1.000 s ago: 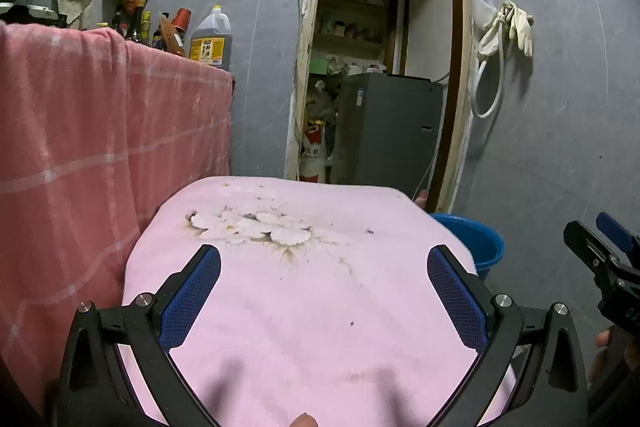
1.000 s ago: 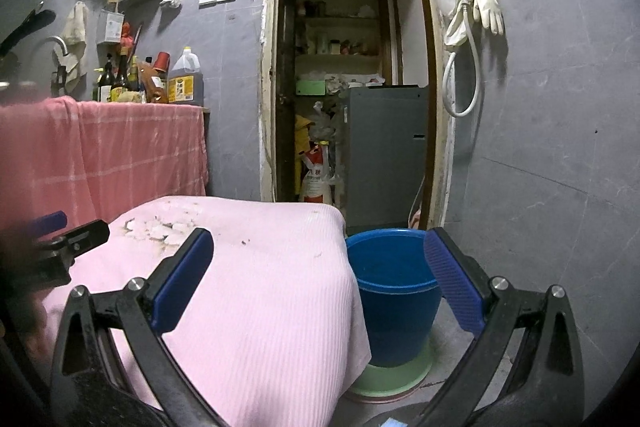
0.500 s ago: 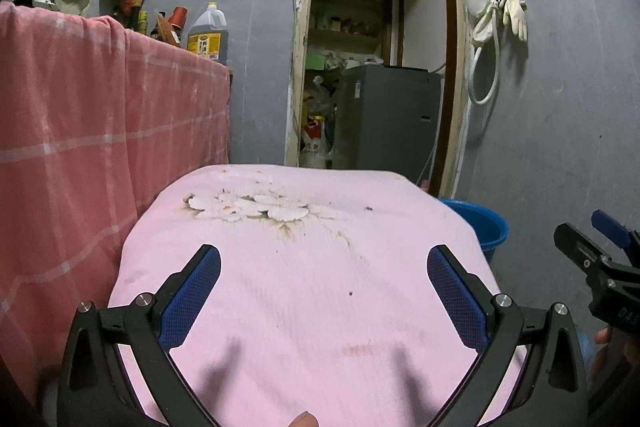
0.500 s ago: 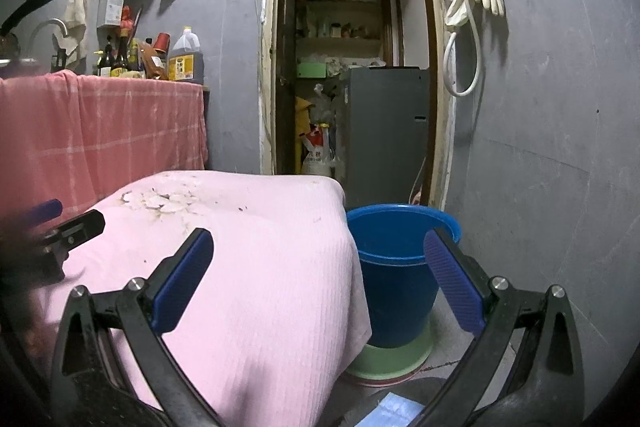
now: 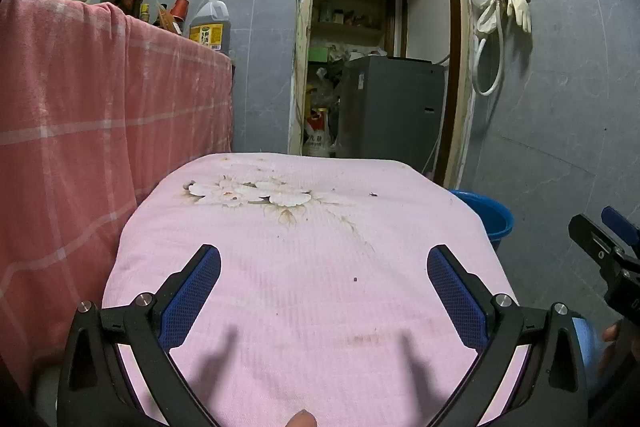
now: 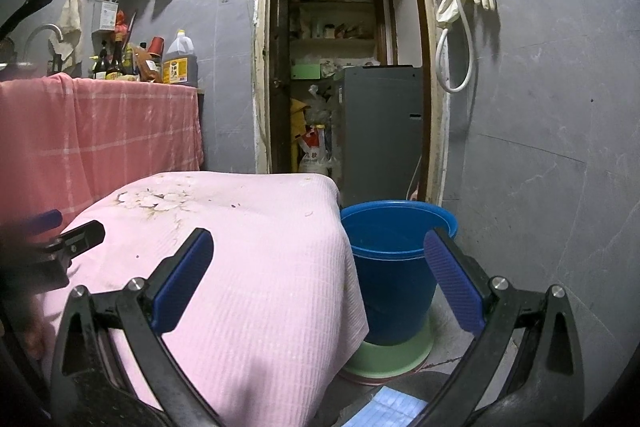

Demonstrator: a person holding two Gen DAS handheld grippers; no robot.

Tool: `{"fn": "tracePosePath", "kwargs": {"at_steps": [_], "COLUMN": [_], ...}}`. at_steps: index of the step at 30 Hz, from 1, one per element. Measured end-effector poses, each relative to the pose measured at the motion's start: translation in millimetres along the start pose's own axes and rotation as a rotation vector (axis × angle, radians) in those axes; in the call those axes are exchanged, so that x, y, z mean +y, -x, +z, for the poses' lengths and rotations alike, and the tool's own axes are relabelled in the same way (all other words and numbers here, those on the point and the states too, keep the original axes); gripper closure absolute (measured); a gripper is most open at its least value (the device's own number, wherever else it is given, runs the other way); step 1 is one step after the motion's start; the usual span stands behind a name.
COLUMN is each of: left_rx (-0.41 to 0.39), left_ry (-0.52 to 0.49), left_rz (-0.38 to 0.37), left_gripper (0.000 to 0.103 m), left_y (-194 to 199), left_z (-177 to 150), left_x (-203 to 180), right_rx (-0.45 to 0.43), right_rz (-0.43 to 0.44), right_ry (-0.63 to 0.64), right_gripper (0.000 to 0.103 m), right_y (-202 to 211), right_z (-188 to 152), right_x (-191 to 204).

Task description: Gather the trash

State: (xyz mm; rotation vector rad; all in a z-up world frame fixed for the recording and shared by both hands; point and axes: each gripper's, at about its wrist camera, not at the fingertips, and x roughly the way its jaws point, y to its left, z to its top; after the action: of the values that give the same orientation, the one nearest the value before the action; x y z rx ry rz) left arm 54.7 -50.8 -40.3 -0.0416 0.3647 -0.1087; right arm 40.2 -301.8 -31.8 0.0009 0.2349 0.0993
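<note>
A pile of pale scraps (image 5: 248,193) lies at the far left of a low table covered in a pink cloth (image 5: 312,287); it also shows in the right wrist view (image 6: 154,199). A few dark crumbs (image 5: 355,279) dot the cloth. My left gripper (image 5: 320,291) is open and empty above the near part of the cloth. My right gripper (image 6: 318,279) is open and empty at the table's right edge, in front of a blue bucket (image 6: 394,267). The bucket also shows in the left wrist view (image 5: 490,217).
A counter draped in a red checked cloth (image 5: 100,131) stands to the left, with bottles and an oil jug (image 5: 210,27) on top. A doorway behind the table opens onto a grey appliance (image 5: 394,111). The bucket stands on a green basin (image 6: 390,359). A grey wall is on the right.
Both grippers have risen and tilted slightly, so the table sits lower in both views. Both stay open and empty. The scraps have not moved.
</note>
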Motion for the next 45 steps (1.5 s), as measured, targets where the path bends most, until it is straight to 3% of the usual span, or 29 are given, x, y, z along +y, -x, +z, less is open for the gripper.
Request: {"fn": "tracePosePath", "kwargs": {"at_steps": [45], "left_rx": [-0.02], "left_ry": [-0.012], "left_rz": [0.0], "left_gripper": [0.002], "left_y": [3.7], "left_z": [0.9], "left_x": [-1.9], "right_rx": [-0.005], "right_rz": [-0.007], "right_ry": [-0.016], "right_gripper": [0.0], "right_y": [-0.2], "right_z": [-1.1], "right_x": [-6.1]}}
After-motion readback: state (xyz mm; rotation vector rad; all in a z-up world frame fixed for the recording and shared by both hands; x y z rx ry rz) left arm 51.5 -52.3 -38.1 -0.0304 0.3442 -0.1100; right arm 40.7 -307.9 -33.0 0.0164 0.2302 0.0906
